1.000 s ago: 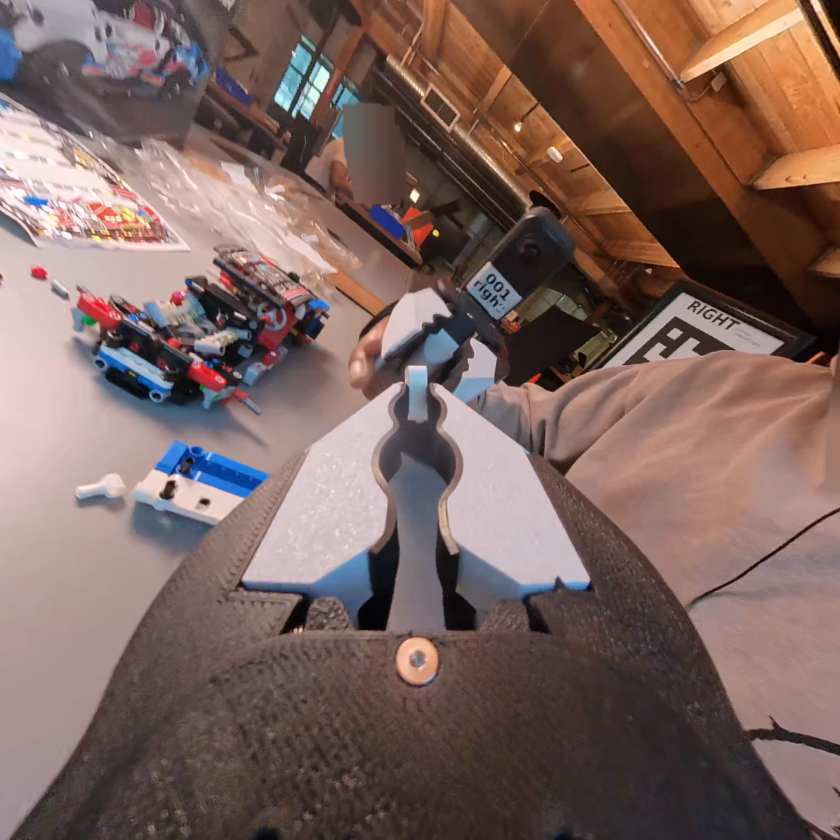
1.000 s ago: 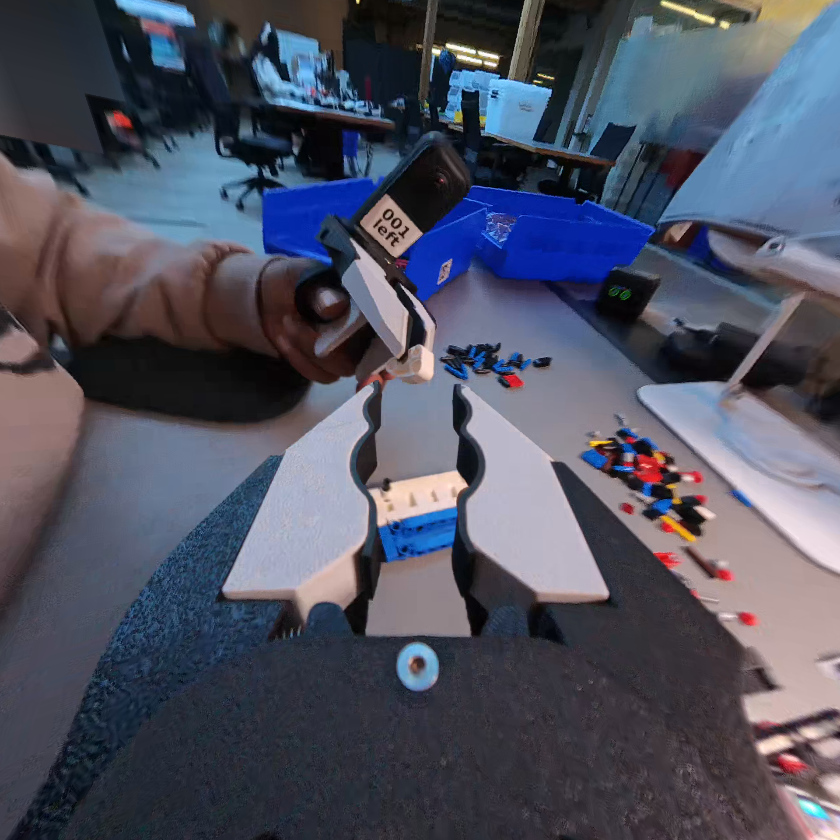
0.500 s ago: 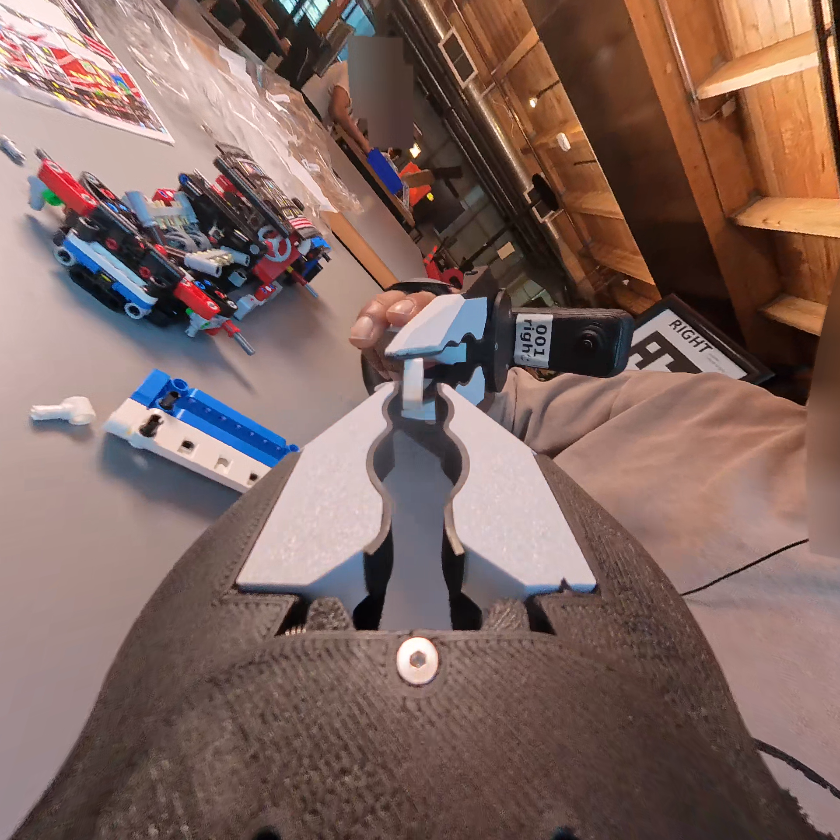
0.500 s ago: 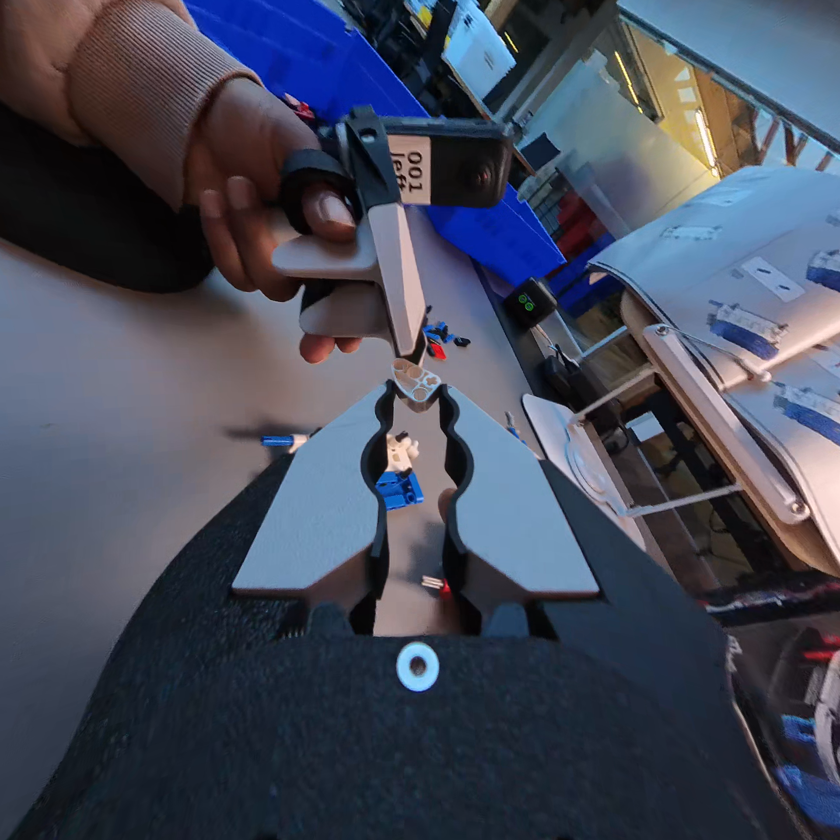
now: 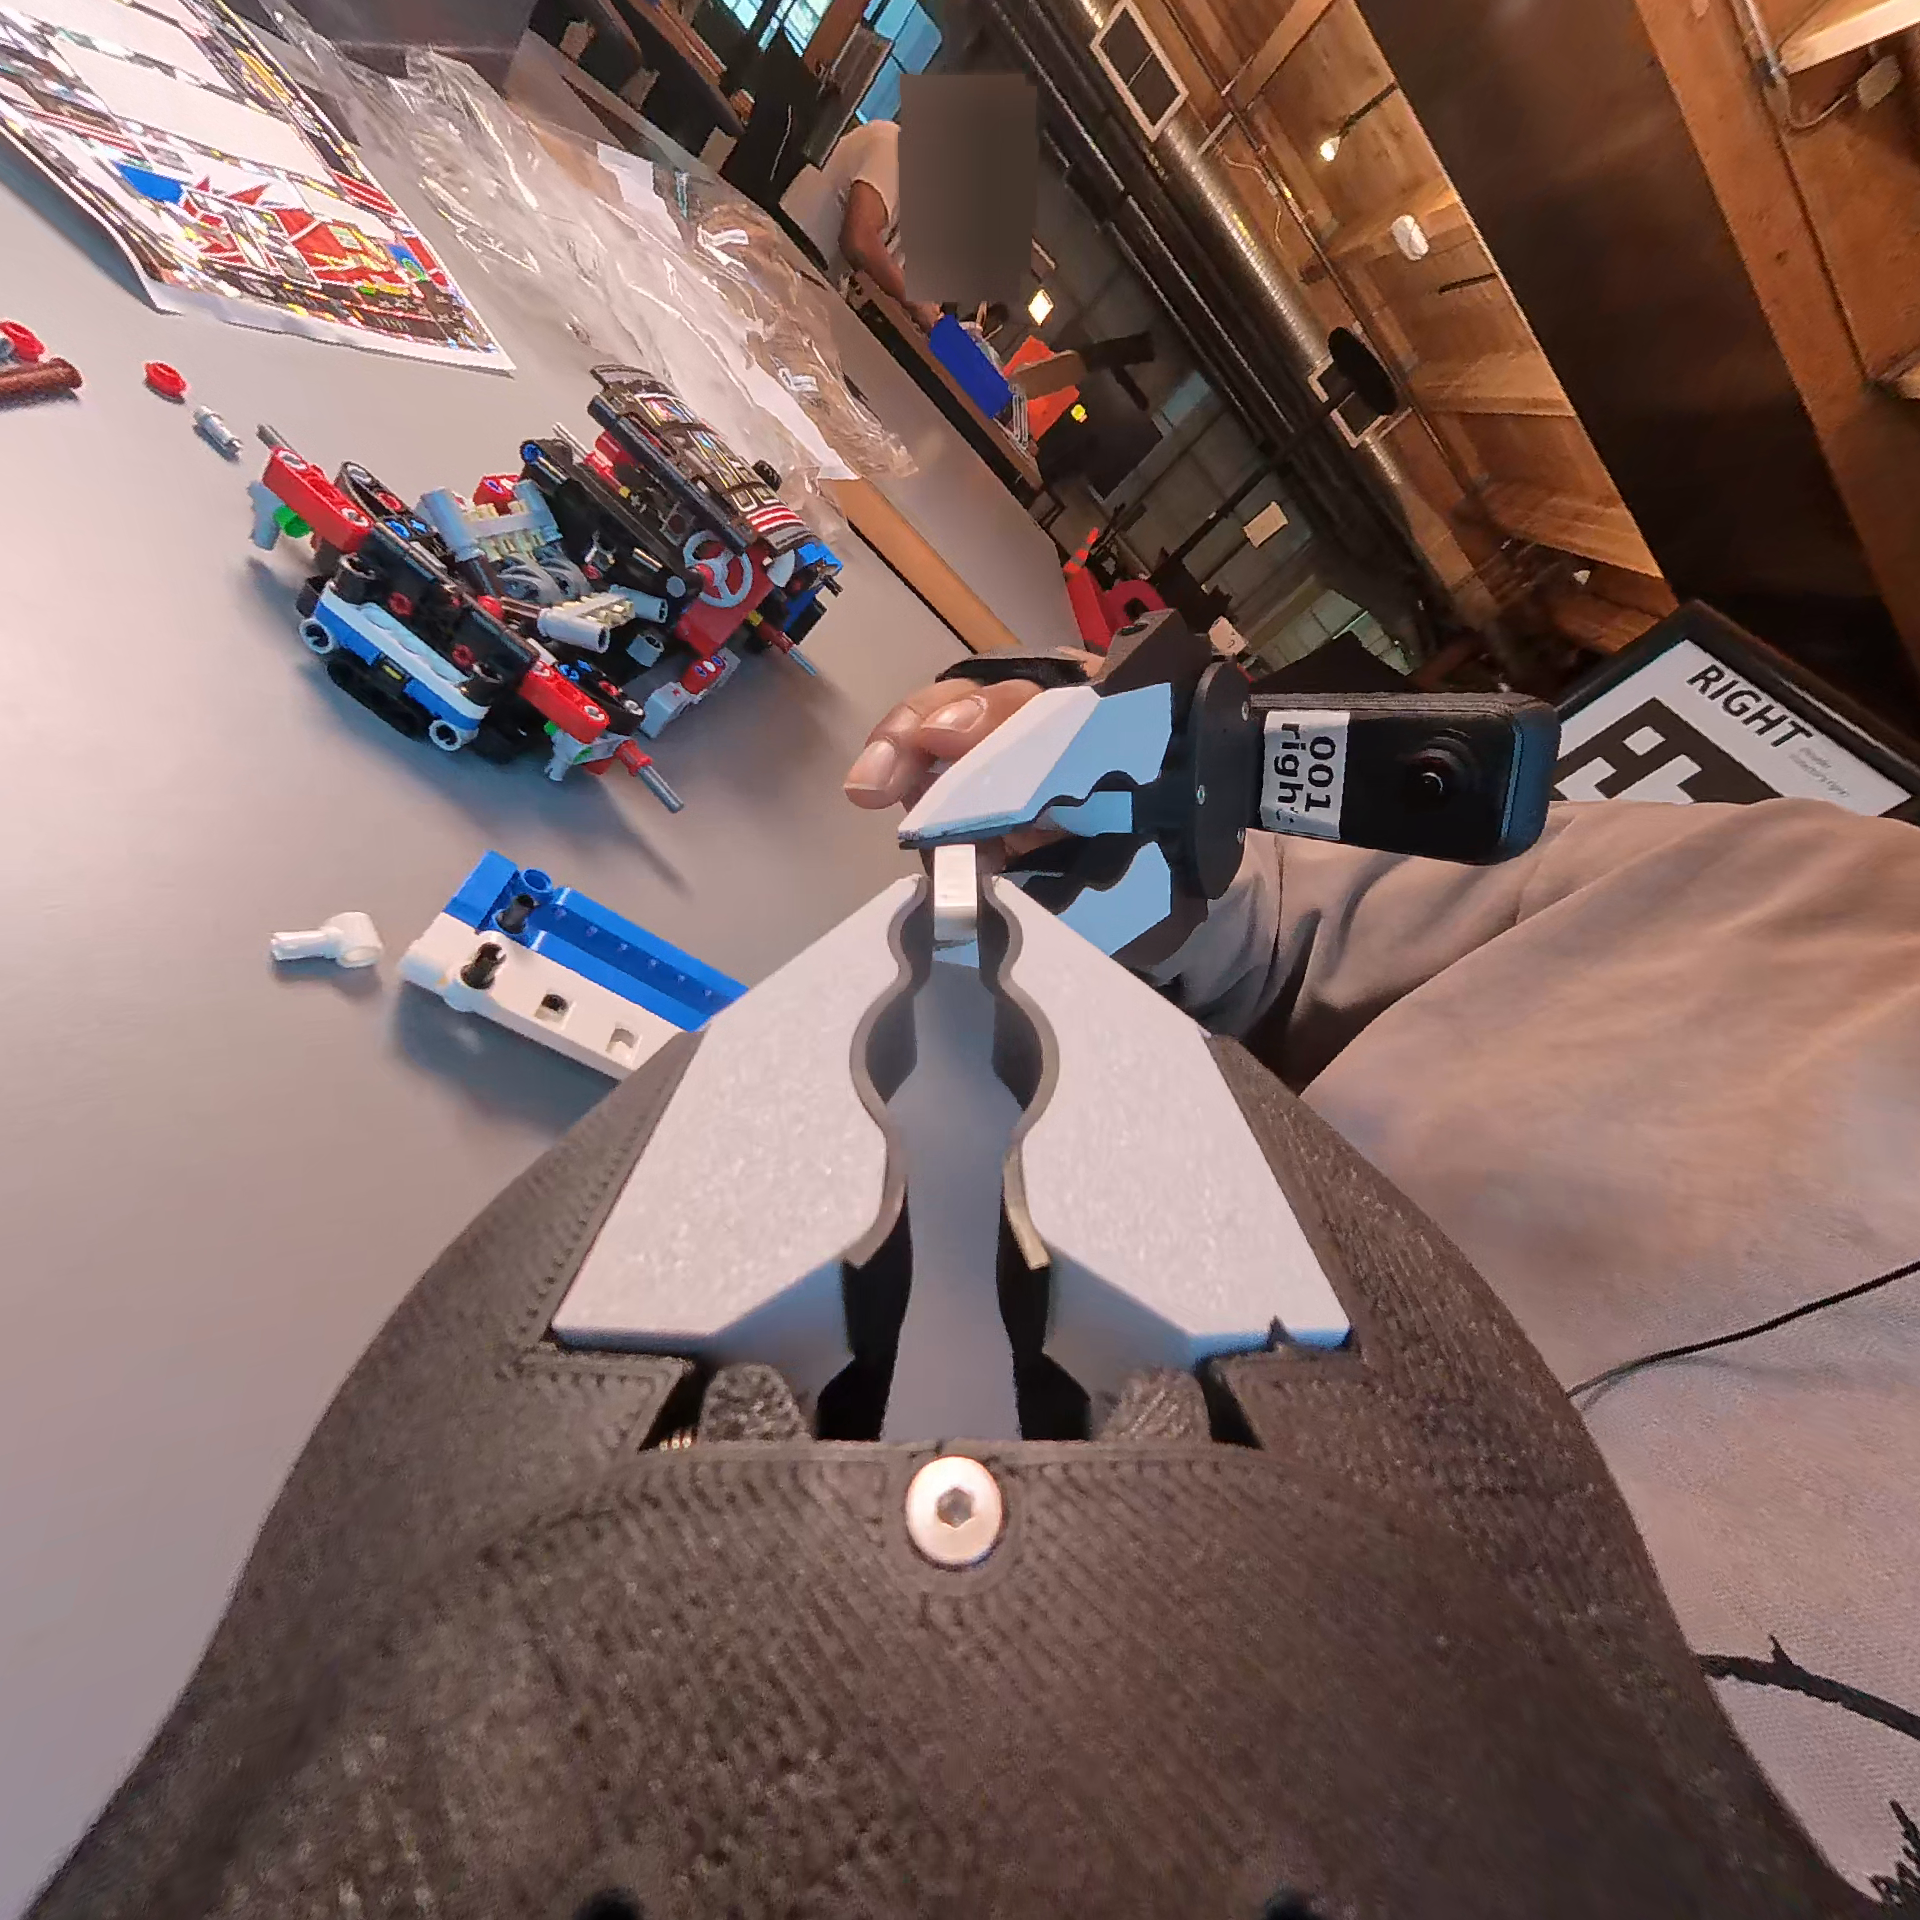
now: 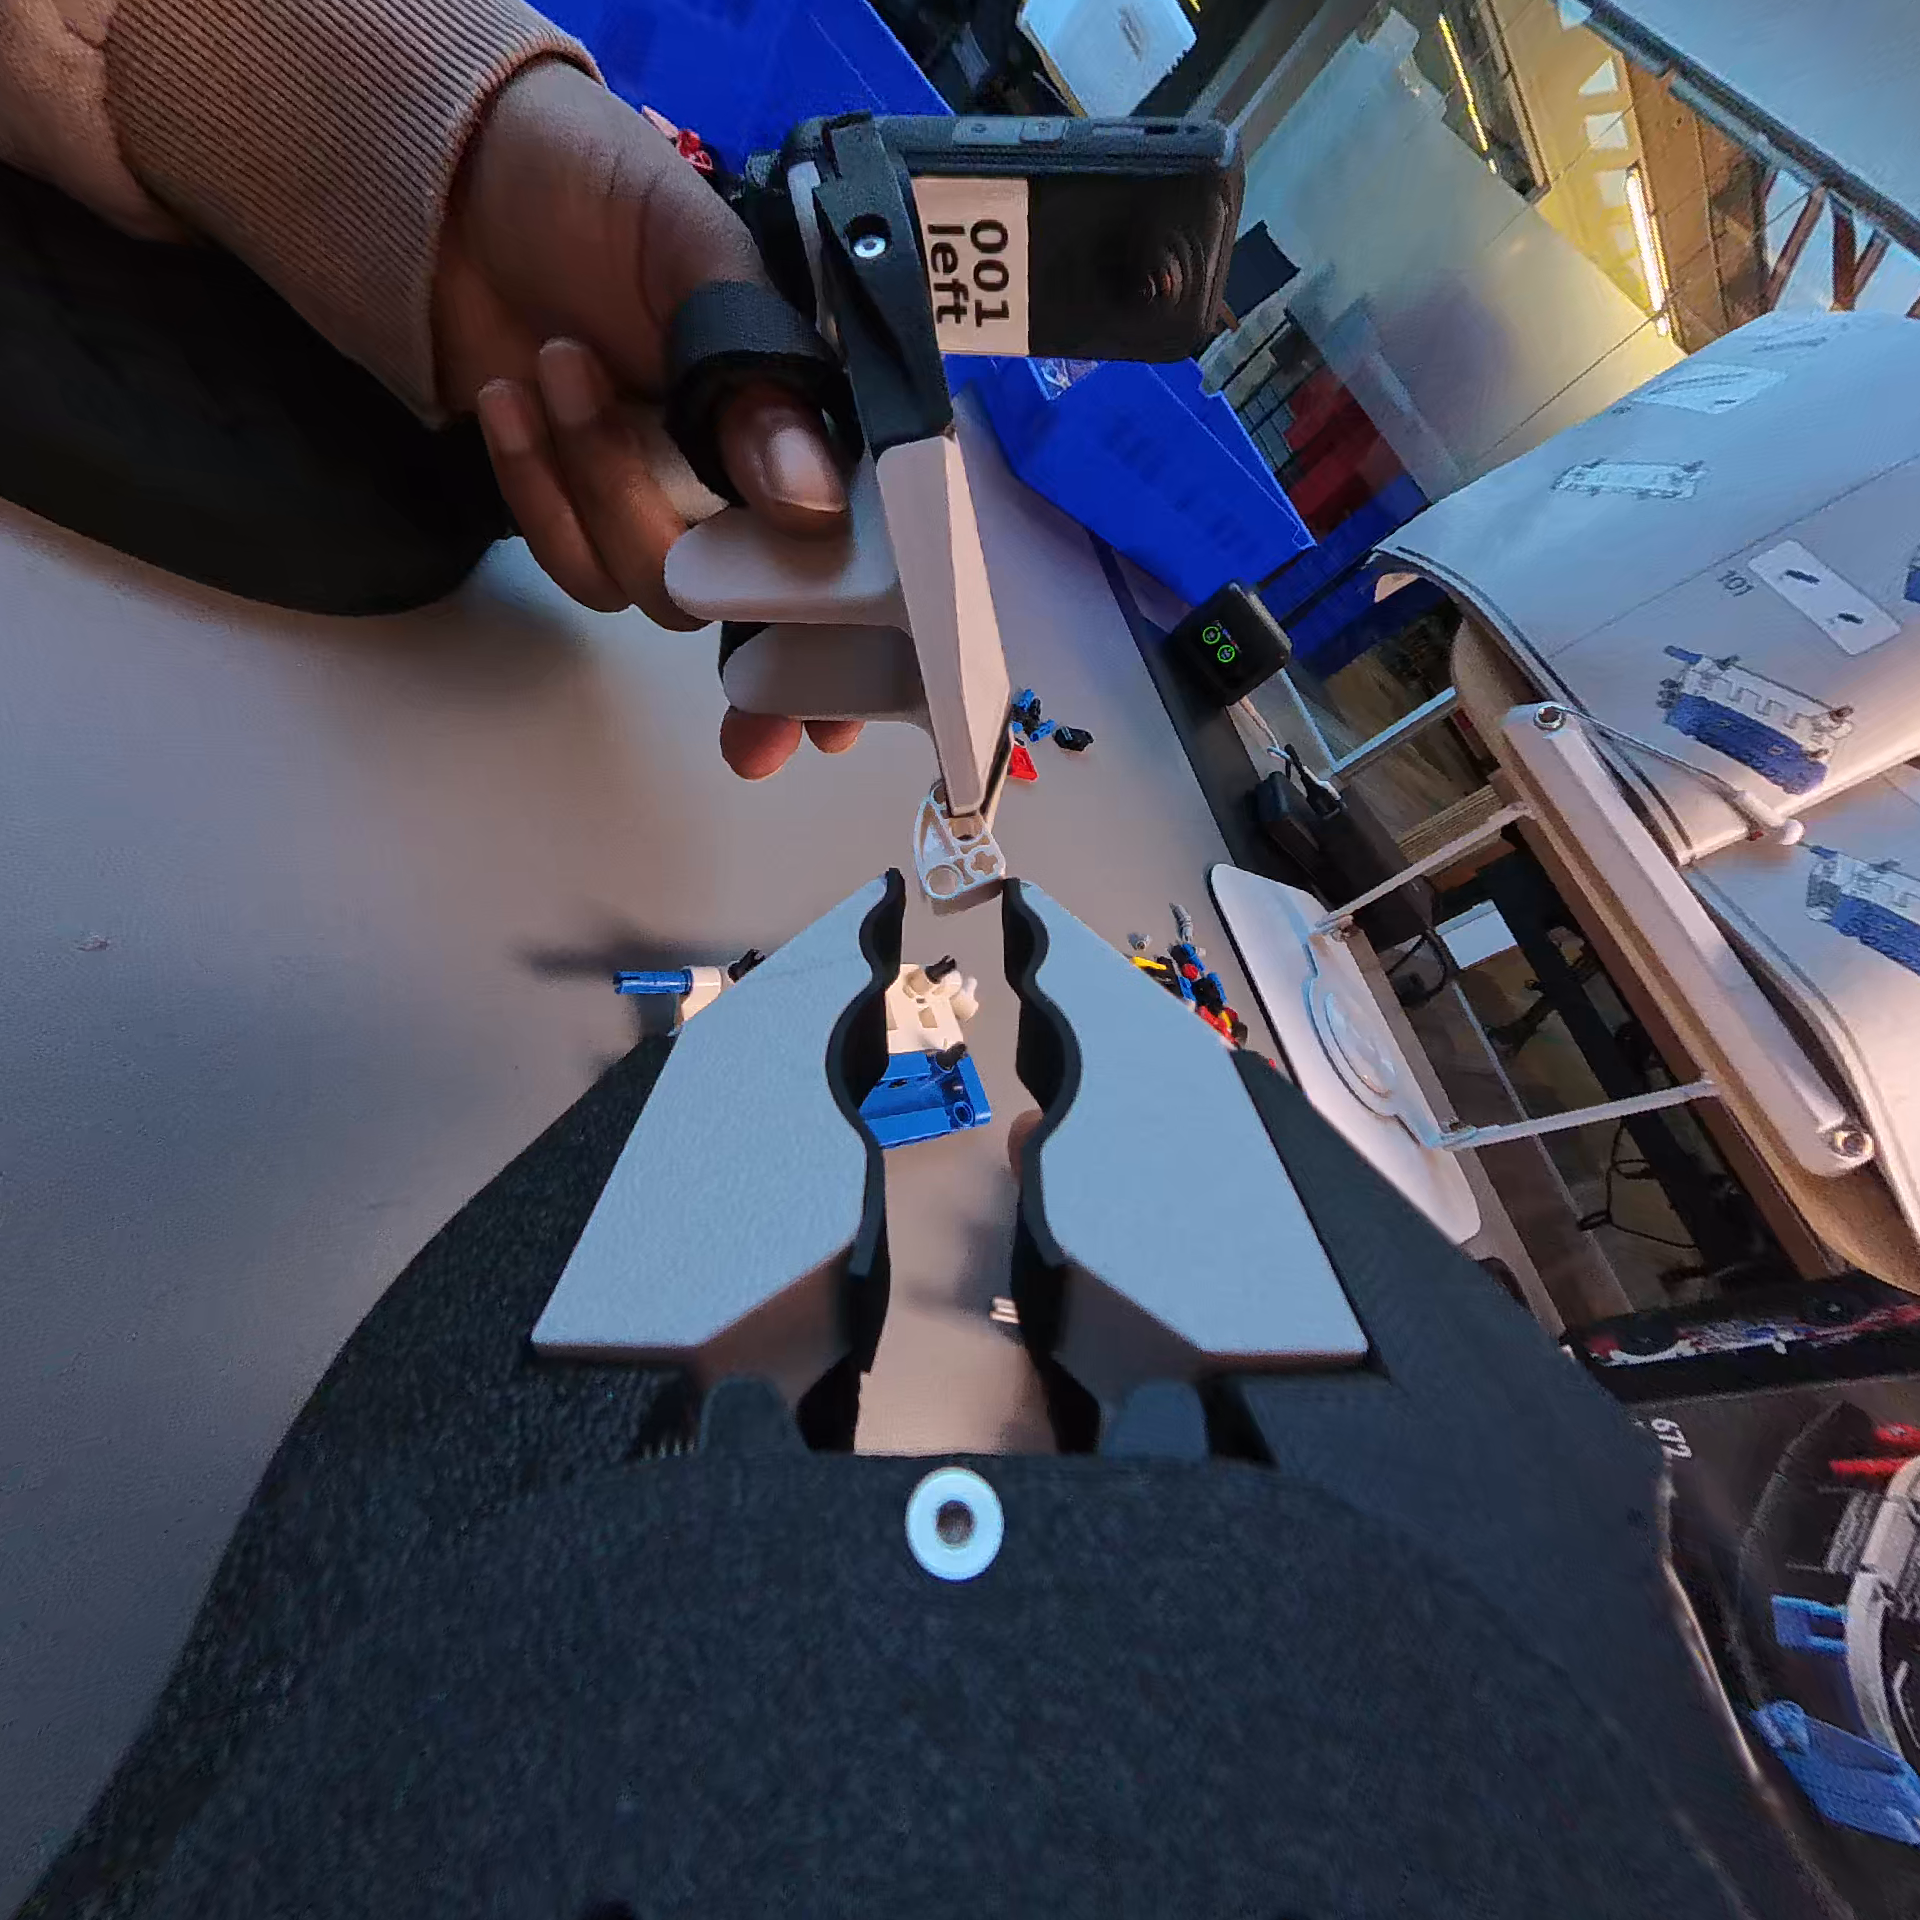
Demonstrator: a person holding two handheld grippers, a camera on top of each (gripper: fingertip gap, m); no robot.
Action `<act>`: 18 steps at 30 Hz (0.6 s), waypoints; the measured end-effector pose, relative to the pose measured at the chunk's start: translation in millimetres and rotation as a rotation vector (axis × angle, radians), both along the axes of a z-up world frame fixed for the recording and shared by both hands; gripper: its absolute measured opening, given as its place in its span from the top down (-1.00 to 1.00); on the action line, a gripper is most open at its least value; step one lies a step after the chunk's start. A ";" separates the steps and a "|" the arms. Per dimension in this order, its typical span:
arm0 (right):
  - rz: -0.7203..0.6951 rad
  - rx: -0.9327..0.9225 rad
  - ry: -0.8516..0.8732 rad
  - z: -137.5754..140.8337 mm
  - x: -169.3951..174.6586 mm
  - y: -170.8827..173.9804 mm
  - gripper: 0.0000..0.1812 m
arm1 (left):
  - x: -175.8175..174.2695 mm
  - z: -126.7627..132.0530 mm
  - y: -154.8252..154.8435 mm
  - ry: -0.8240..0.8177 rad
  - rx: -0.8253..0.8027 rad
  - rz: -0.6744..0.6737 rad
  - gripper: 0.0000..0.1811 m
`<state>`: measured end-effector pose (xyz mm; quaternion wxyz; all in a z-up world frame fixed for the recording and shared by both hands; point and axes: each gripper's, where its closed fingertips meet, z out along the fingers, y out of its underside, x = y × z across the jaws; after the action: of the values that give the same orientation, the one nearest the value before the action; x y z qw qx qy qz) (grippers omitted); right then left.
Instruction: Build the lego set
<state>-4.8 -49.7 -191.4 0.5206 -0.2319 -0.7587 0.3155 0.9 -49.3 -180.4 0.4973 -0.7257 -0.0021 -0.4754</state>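
My left gripper is shut on a small white lego piece, held above the table. In the right wrist view this piece hangs from the left gripper, just at the tips of my right gripper. The right gripper is open, with the piece in front of the gap between its fingertips. It also shows in the left wrist view, facing my left one. A blue-and-white subassembly lies on the table below. The partly built car stands farther left.
A small white connector lies beside the subassembly, and a blue pin lies left of it. Loose pieces, an instruction booklet on a stand, blue bins, a printed sheet and clear bags surround the work area.
Both grippers have turned and drawn together. The white piece in the left gripper has come from well ahead of the right gripper to right at its open tips.
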 end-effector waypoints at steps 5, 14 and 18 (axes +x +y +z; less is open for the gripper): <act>0.009 0.031 0.022 2.5 0.5 -1.9 0.77 | 1.6 -3.7 0.4 0.004 -0.018 -0.004 0.94; 0.010 0.093 0.013 -2.7 1.0 -2.7 0.85 | 3.7 -7.6 2.0 0.009 -0.034 0.000 0.94; 0.004 0.108 0.008 -4.3 0.7 -2.1 0.85 | 3.6 -8.8 2.5 -0.004 -0.043 0.006 0.94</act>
<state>-4.1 -51.8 -195.7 0.5346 -0.2007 -0.7731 0.2762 4.5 -46.8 -189.1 0.4830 -0.7353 -0.0155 -0.4753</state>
